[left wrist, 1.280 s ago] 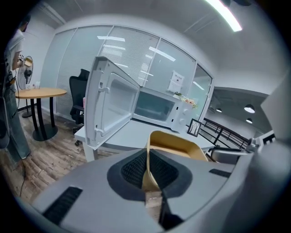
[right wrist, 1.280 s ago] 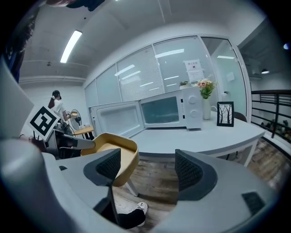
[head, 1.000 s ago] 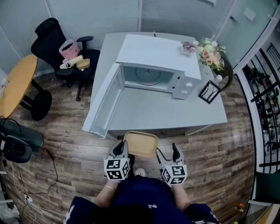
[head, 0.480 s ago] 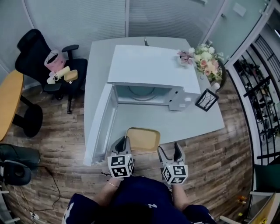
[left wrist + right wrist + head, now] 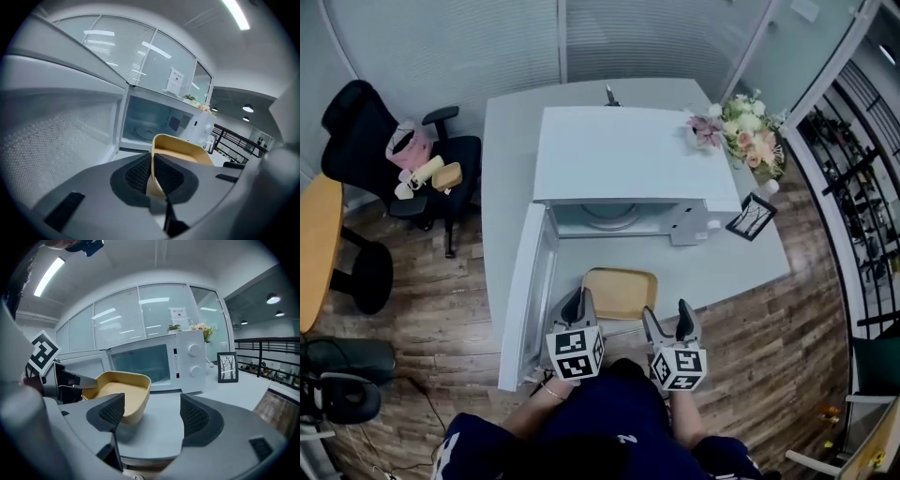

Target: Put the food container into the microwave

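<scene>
A shallow tan food container (image 5: 620, 292) hangs just over the near edge of the grey table (image 5: 741, 262), in front of the white microwave (image 5: 628, 159). My left gripper (image 5: 578, 309) is shut on the container's near left rim (image 5: 151, 171). The microwave door (image 5: 528, 291) stands swung open to the left, and the cavity with its glass turntable (image 5: 143, 131) is empty. My right gripper (image 5: 667, 322) is open beside the container's right side, holding nothing; the container (image 5: 123, 394) lies left of its jaws.
A small framed picture (image 5: 752, 217) and a flower bouquet (image 5: 748, 131) stand at the table's right end, beside the microwave. A black office chair (image 5: 384, 150) with bags is at the left, a round wooden table (image 5: 317, 253) further left. A black railing (image 5: 853, 178) runs along the right.
Both grippers and the held container have come forward from over the floor to the table's front edge, closer to the open microwave. The left gripper stays shut on the rim.
</scene>
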The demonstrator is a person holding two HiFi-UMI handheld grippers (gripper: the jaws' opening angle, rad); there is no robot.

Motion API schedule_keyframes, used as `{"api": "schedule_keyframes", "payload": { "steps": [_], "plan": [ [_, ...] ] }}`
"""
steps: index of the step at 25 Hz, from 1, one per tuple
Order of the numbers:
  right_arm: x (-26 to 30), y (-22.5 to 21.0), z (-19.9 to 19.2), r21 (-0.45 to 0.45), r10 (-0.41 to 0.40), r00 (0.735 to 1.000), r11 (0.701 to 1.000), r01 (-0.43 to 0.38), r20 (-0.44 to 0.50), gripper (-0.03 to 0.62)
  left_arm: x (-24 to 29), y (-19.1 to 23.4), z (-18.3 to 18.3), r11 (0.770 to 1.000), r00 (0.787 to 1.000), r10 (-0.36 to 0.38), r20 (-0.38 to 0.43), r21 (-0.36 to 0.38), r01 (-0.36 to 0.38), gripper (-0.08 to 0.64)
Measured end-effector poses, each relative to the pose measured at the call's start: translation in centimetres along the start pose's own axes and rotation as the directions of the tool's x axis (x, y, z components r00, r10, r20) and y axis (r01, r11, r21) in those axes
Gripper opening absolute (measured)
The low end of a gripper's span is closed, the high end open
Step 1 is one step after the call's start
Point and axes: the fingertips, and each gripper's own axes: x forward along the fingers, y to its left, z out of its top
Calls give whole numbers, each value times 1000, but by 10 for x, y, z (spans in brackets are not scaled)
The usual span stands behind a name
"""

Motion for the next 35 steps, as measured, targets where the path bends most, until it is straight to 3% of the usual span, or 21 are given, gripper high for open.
{"api": "schedule_keyframes", "payload": {
  "steps": [6,11,17,25,35],
  "plan": [
    [8,4,-4,2,1,1000,1000,-1,-22,364,11,1,3,999,1000,-7,-1,-39,7,18],
    [19,-4,0,-9,38,999,999,-39,-32,362,22,10,3,994,999,45,-12,-99,-46,18],
    [37,-18,19,-39,101,994,994,-103,-42,360,31,15,17,985,992,125,-4,-118,-124,18],
    [56,-21,28,-69,165,984,983,-169,-61,359,58,33,38,962,979,204,20,-190,-197,20],
    [66,-25,20,-81,207,973,973,-216,-107,357,94,52,67,923,963,262,57,-304,-234,20]
  ]
}}
